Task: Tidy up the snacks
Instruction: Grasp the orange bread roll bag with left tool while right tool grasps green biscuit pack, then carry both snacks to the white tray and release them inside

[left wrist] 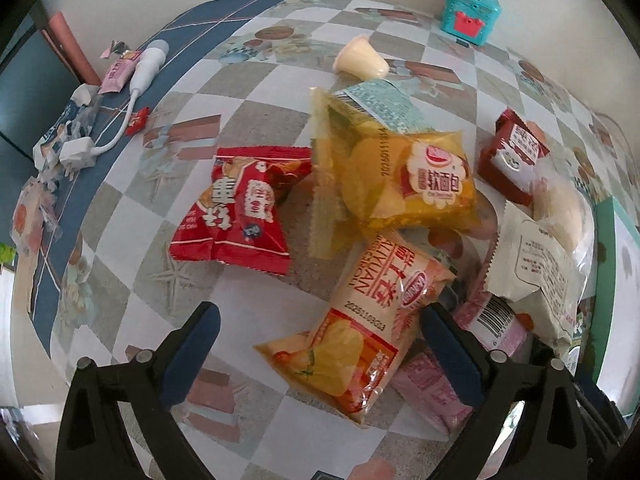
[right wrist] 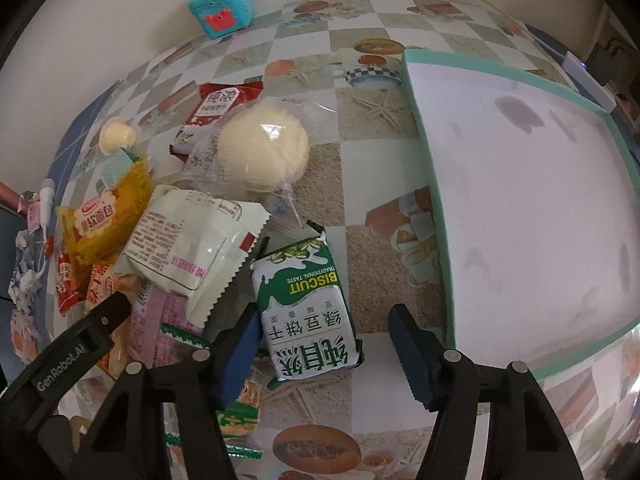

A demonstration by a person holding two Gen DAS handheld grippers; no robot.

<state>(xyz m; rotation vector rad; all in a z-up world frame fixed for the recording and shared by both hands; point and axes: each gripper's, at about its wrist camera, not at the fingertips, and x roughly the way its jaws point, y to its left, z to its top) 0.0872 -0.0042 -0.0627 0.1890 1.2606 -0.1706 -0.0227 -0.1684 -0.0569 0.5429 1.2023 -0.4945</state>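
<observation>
My right gripper (right wrist: 326, 348) points down over a green and white biscuit pack (right wrist: 308, 304) lying on the checked tablecloth. Its left pad (right wrist: 240, 344) touches the pack's side. The right pad (right wrist: 412, 352) stands apart from it, so the gripper is open. My left gripper (left wrist: 320, 348) is open wide above a cream and orange snack packet (left wrist: 360, 328), which lies between its fingers ungripped. A red packet (left wrist: 240, 216) and a yellow bread packet (left wrist: 400, 176) lie just beyond. A white box with a teal rim (right wrist: 436, 208) sits to the right of the biscuit pack.
A bagged round bun (right wrist: 264, 148), a white packet (right wrist: 192, 248), a dark red packet (left wrist: 512, 152) and a jelly cup (left wrist: 360, 60) are piled or scattered nearby. A teal toy box (left wrist: 470, 12) stands by the wall. A white charger and cable (left wrist: 132, 92) lie at the left edge.
</observation>
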